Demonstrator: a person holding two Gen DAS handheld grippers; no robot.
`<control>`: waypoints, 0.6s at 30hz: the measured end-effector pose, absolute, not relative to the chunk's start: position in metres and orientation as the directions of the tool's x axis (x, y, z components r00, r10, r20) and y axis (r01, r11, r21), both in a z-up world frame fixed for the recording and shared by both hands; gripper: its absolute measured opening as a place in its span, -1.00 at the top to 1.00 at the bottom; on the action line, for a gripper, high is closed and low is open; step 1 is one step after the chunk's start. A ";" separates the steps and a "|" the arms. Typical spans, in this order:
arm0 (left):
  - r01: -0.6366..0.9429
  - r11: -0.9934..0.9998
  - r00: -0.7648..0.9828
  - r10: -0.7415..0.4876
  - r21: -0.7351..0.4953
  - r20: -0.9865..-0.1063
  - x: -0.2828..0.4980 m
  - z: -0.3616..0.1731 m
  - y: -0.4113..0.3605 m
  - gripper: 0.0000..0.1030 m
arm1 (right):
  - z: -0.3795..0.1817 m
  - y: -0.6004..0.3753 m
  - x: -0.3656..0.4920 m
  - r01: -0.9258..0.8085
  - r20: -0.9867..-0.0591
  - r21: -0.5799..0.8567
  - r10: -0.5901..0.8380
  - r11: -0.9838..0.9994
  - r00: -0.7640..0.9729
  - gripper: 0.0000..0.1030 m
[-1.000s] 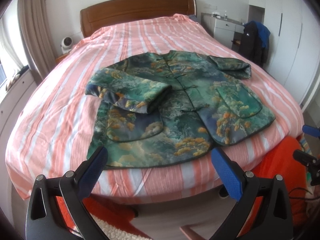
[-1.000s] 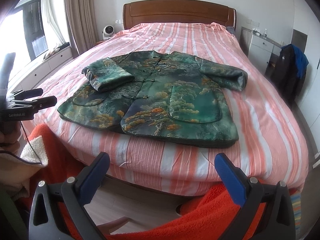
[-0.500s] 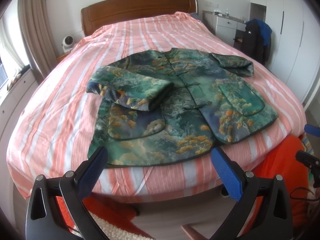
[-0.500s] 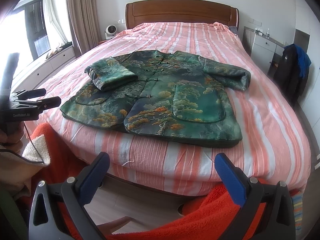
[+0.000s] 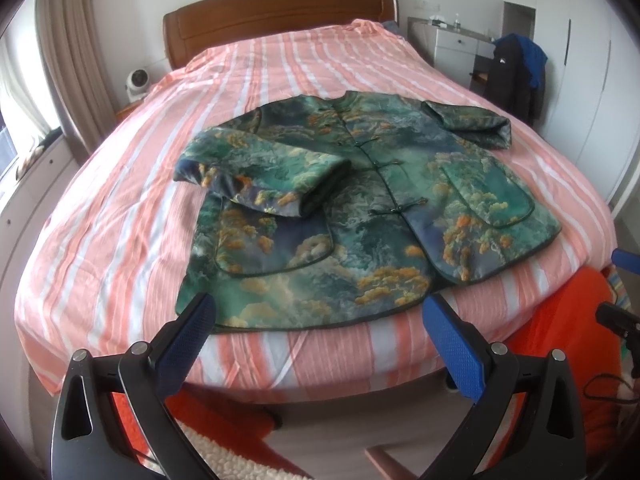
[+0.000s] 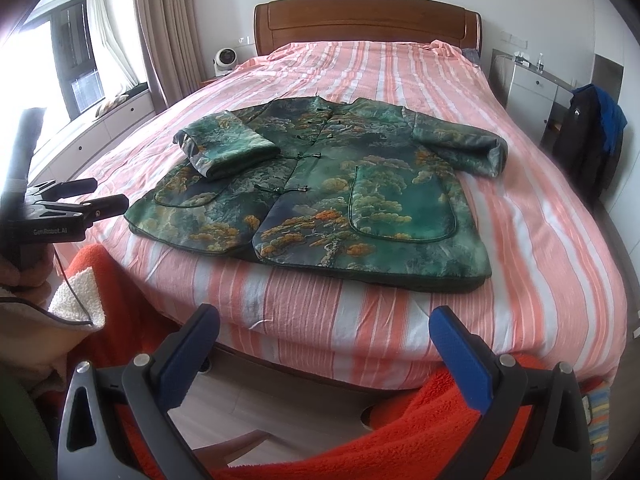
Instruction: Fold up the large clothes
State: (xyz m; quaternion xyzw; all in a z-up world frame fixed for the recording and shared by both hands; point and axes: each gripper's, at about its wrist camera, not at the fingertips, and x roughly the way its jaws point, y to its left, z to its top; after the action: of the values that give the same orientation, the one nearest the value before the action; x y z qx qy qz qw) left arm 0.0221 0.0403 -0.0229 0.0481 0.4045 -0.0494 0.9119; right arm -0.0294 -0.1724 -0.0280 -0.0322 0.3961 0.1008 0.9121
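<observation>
A green patterned jacket (image 5: 360, 216) lies front-up on the striped bed (image 5: 120, 216), its hem near the foot edge. Its left sleeve (image 5: 264, 172) is folded across the body; the right sleeve (image 5: 472, 122) sticks out sideways. It also shows in the right wrist view (image 6: 340, 200). My left gripper (image 5: 320, 328) is open and empty, just short of the hem. My right gripper (image 6: 326, 332) is open and empty, below the foot edge of the bed (image 6: 540, 220). The left gripper also shows at the left of the right wrist view (image 6: 104, 196).
A wooden headboard (image 5: 276, 8) stands at the far end. A white fan (image 6: 225, 61) sits on the left nightstand. A white dresser (image 6: 528, 88) and a dark coat on a chair (image 6: 588, 136) stand at the right. Orange fleece (image 6: 360, 440) is below the grippers.
Both grippers have moved a little closer to the bed and jacket. The jacket has not moved and both grippers stay open.
</observation>
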 end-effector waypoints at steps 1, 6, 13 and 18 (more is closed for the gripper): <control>0.129 0.991 0.668 -0.051 0.047 -0.742 0.022 -0.023 0.040 -0.99 | -0.028 -0.172 -0.029 -0.210 -0.730 0.021 0.159 0.977 0.664 -1.00; 0.129 0.990 0.667 -0.050 0.048 -0.743 0.022 -0.023 0.040 -0.99 | -0.029 -0.172 -0.029 -0.214 -0.733 0.023 0.162 0.977 0.661 -1.00; 0.126 0.991 0.665 -0.045 0.053 -0.746 0.023 -0.023 0.040 -0.99 | -0.030 -0.170 -0.028 -0.221 -0.734 0.023 0.166 0.975 0.658 -1.00; 0.114 0.991 0.662 -0.018 0.077 -0.749 0.026 -0.026 0.044 -0.99 | -0.030 -0.171 -0.029 -0.223 -0.730 0.022 0.168 0.975 0.662 -1.00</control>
State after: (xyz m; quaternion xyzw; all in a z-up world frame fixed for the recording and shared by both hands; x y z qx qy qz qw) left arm 0.0262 0.0445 -0.0263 0.0585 0.4094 -0.0363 0.9098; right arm -0.0290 -0.1711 -0.0296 -0.0345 0.3968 0.1074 0.9109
